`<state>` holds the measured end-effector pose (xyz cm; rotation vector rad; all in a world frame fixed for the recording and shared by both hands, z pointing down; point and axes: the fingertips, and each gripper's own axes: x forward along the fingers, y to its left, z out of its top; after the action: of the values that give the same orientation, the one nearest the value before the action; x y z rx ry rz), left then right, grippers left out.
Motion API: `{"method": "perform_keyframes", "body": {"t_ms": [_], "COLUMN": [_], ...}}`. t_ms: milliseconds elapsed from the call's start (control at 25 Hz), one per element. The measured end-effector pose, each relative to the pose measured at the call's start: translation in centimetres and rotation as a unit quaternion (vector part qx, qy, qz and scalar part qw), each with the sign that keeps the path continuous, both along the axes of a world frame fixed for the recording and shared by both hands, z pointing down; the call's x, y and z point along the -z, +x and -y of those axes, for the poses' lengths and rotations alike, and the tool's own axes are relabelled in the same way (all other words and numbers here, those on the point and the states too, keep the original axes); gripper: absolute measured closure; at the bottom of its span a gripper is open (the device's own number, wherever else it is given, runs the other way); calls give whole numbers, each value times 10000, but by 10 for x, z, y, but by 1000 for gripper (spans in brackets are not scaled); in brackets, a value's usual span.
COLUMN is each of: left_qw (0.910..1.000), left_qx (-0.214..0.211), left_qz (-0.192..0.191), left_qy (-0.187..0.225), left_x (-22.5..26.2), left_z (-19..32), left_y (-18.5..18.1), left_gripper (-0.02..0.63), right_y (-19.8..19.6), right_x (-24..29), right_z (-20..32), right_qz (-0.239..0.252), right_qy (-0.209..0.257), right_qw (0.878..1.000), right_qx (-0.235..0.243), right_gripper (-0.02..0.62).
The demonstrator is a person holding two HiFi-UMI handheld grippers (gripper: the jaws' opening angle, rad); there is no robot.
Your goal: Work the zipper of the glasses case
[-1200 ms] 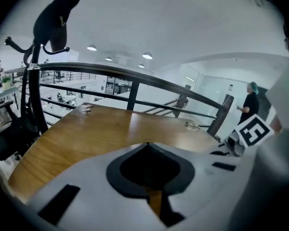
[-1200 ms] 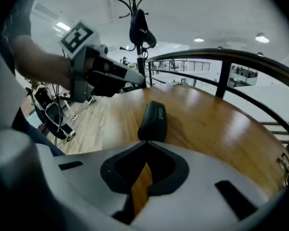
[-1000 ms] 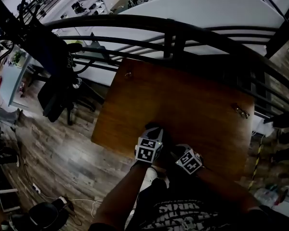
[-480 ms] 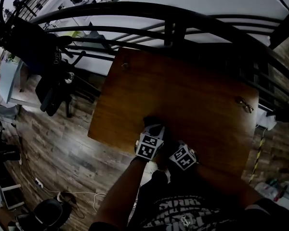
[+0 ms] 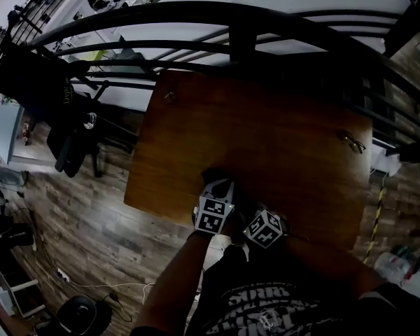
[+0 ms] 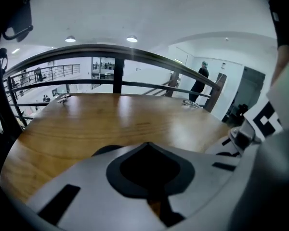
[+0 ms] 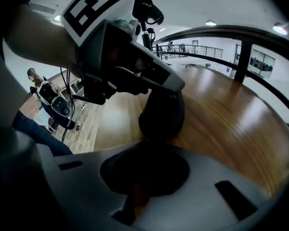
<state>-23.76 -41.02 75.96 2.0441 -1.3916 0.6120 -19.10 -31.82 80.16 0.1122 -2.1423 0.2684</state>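
A dark glasses case (image 7: 162, 113) lies on the brown table (image 5: 266, 138) close to its near edge. In the head view only its dark end (image 5: 214, 176) shows past my left gripper (image 5: 219, 185). In the right gripper view the left gripper (image 7: 156, 88) comes down onto the top of the case, its jaws shut there. My right gripper (image 7: 145, 144) has just been closing and now stands shut at the case's near end. The zipper pull is hidden by the jaws. In the left gripper view the left gripper (image 6: 147, 147) shows shut, with the case (image 6: 105, 149) peeking out at the left.
A pair of glasses (image 5: 351, 142) lies near the table's far right edge and a small object (image 5: 169, 96) at its far left corner. A dark railing (image 5: 238, 19) curves behind the table. Wood floor, a chair (image 5: 70, 131) and cables lie to the left.
The right gripper's marker cube has drawn a little closer to the left gripper. The left gripper has sunk slightly onto the case. The head view itself has shifted.
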Motion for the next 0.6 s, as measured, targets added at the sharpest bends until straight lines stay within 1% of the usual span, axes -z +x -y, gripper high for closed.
{"method": "perform_keyframes", "body": {"t_ms": [160, 240, 280, 360, 440, 480, 520, 600], "left_qw": [9995, 9985, 9983, 9990, 9996, 9996, 9994, 9985], "left_qx": [190, 299, 281, 60, -166, -185, -156, -177], "left_qz": [-193, -369, -417, -363, -158, -92, -100, -266], "left_qy": [180, 281, 308, 247, 152, 192, 284, 434], "left_x": [5, 7, 8, 8, 12, 17, 25, 38], "left_z": [-3, -4, -5, -9, -12, -12, -10, -3], "left_y": [-6, -7, -7, -8, -13, -20, -28, -38], "left_gripper": [598, 598, 598, 598, 598, 598, 598, 598], "right_y": [-12, -12, -12, -9, 1, 9, 17, 32], "right_x": [-5, -6, -6, -7, -5, -4, -3, -1], "right_z": [-10, -10, -11, -10, 1, 10, 23, 54], "right_qz": [23, 55, 68, 44, -50, -99, -141, -200], "right_qy": [-221, -218, -189, -66, 153, 267, 378, 593], "right_qw": [9997, 9997, 9998, 9998, 9995, 9993, 9991, 9980], "right_qx": [-46, 1, 62, 203, 273, 241, 160, -56], "right_gripper": [595, 595, 595, 597, 597, 597, 597, 597]}}
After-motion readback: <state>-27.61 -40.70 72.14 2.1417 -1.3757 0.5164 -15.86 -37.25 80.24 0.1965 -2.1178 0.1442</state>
